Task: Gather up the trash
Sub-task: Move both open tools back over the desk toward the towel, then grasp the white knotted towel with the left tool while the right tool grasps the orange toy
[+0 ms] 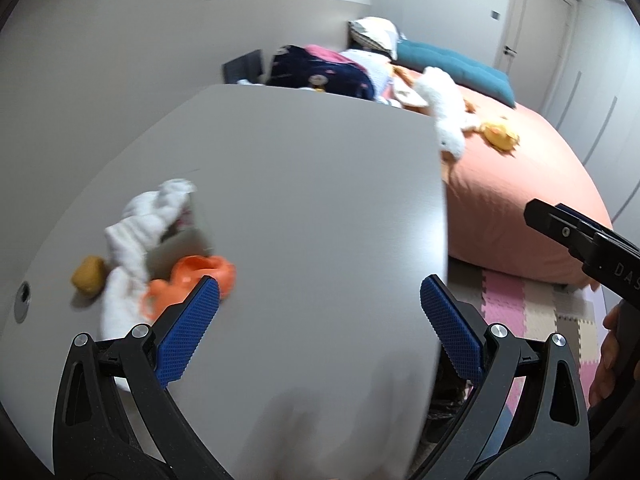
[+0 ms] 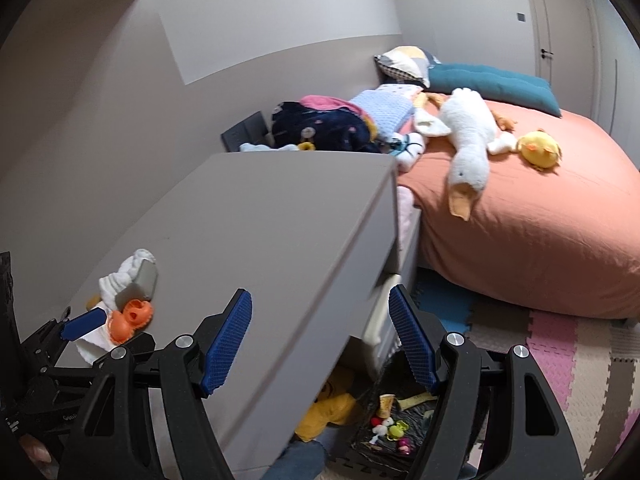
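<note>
Reaching for the crumpled white tissue (image 1: 132, 224) and orange scrap (image 1: 192, 280) at the table's (image 1: 300, 200) left end, the left gripper (image 1: 320, 308), jaws spread and empty, should close low; the right gripper (image 2: 320, 320), jaws likewise spread, waits above the trash bag (image 2: 392, 428) on the floor.

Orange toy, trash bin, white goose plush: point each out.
orange toy (image 2: 131, 320), right wrist view, on its top
trash bin (image 2: 394, 428), right wrist view, on the black liner among the trash
white goose plush (image 2: 470, 136), right wrist view, mid-body
</note>
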{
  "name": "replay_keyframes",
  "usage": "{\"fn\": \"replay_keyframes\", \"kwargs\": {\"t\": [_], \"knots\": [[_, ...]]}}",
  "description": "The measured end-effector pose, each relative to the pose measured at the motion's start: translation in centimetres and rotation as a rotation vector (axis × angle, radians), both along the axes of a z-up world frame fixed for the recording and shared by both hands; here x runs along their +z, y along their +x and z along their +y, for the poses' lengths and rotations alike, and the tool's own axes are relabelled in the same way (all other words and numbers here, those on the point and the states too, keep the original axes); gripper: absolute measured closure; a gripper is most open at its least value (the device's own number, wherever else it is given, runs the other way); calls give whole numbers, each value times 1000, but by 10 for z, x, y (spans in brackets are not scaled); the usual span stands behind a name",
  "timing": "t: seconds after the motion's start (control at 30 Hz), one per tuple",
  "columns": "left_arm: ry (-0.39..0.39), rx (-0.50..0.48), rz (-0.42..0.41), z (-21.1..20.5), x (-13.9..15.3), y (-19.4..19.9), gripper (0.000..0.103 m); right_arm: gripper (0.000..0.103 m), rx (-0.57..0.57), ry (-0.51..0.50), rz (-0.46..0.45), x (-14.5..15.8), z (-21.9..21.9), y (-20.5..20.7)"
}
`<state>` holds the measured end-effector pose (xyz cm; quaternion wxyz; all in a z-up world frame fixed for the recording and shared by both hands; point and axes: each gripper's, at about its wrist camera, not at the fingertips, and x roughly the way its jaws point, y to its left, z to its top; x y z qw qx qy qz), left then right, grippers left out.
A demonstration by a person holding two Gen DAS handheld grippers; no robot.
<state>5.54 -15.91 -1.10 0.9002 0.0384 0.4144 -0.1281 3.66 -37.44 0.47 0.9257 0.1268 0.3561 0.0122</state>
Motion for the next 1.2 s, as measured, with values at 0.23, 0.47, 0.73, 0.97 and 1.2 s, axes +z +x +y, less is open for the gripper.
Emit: {"fn": "replay_keyframes", "kwargs": {"t": [0.23, 0.47, 0.73, 0.97, 1.2], "knots": [[-11, 85, 7, 41, -3, 11, 6, 31, 50, 5, 6, -1, 33, 18], [-43, 163, 28, 82, -13, 21, 6, 31, 92, 8, 22, -7, 62, 34], [-50, 245, 62, 114, -30, 41, 12, 31, 124, 5, 33, -13, 88, 47], [-80, 262, 101, 131, -44, 47, 36, 31, 154, -4, 43, -17, 106, 55], [-86, 231, 94, 140, -50, 45, 37, 31, 218, -11, 72, -28, 137, 61]]}}
